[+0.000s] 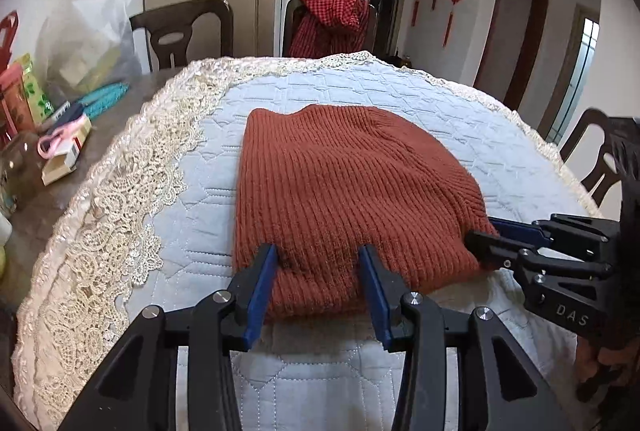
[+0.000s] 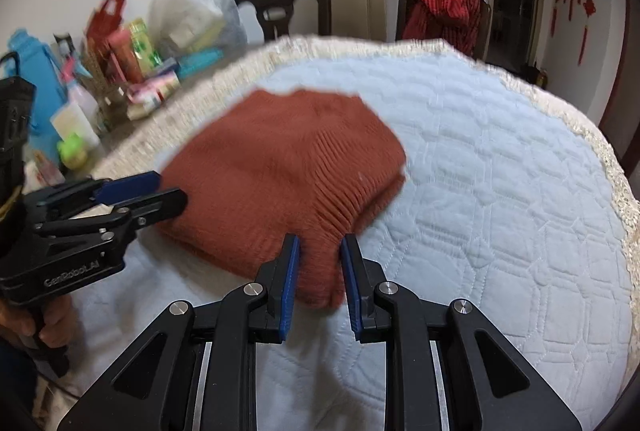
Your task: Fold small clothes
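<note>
From the left wrist, a folded rust-red knit sweater [image 1: 344, 199] lies on a pale quilted mat [image 1: 280, 99] over the table. The left gripper [image 1: 320, 255] straddles the sweater's near edge, its jaws apart and not pinching. The right gripper [image 1: 486, 237] meets the sweater's right corner.

From the right wrist, the right gripper [image 2: 320, 245] clasps the sweater's [image 2: 280, 155] near corner fold. The left gripper [image 2: 168, 191] sits at the sweater's left edge.
</note>
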`<state>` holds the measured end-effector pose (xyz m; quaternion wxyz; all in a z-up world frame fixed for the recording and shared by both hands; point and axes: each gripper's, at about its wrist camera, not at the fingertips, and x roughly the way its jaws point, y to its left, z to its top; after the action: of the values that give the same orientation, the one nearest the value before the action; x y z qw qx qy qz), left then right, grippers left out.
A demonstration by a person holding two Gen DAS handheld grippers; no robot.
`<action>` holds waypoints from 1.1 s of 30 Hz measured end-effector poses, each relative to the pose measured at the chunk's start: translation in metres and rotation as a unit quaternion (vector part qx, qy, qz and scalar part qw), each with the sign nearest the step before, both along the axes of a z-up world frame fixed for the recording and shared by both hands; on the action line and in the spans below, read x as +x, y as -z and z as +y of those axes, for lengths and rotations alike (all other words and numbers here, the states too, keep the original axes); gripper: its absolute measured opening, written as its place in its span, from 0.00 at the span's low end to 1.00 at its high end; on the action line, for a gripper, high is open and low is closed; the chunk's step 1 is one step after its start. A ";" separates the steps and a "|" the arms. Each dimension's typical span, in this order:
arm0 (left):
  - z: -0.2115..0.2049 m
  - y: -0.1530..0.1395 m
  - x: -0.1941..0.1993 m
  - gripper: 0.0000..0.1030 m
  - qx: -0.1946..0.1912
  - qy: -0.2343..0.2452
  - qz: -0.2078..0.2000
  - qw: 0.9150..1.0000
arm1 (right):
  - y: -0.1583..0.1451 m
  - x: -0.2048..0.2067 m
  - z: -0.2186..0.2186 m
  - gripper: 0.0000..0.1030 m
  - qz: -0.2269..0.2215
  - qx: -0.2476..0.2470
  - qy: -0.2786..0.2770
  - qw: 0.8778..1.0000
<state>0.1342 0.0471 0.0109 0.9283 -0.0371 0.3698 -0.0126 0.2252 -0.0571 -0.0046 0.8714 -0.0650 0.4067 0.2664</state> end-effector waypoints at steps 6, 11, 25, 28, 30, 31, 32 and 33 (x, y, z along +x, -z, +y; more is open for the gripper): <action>0.004 -0.005 -0.006 0.46 -0.010 -0.007 0.006 1.000 | -0.008 -0.005 -0.005 0.25 0.000 0.009 -0.001 1.000; 0.006 -0.006 -0.021 0.46 -0.010 -0.016 0.010 1.000 | -0.015 -0.021 -0.015 0.25 0.000 0.011 -0.015 1.000; 0.005 0.007 -0.046 0.58 0.005 -0.032 0.033 0.999 | -0.003 -0.049 -0.031 0.30 0.006 -0.005 -0.023 1.000; 0.006 0.011 -0.046 0.59 0.008 -0.037 0.038 0.999 | 0.005 -0.049 -0.031 0.30 0.007 -0.019 -0.019 1.000; 0.009 0.015 -0.045 0.60 0.004 -0.041 0.045 0.998 | 0.011 -0.049 -0.032 0.30 0.011 -0.028 -0.015 0.999; 0.010 0.017 -0.045 0.60 0.004 -0.043 0.050 0.998 | 0.013 -0.049 -0.032 0.31 0.011 -0.026 -0.014 0.999; 0.011 0.019 -0.045 0.60 0.006 -0.044 0.052 0.998 | 0.013 -0.050 -0.033 0.32 0.010 -0.024 -0.015 1.000; 0.010 0.020 -0.045 0.61 0.010 -0.044 0.052 0.998 | 0.013 -0.050 -0.033 0.33 0.011 -0.022 -0.017 1.000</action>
<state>0.0888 0.0574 -0.0091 0.9077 -0.0447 0.4159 0.0337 0.1756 -0.0900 -0.0172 0.8609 -0.0882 0.4205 0.2725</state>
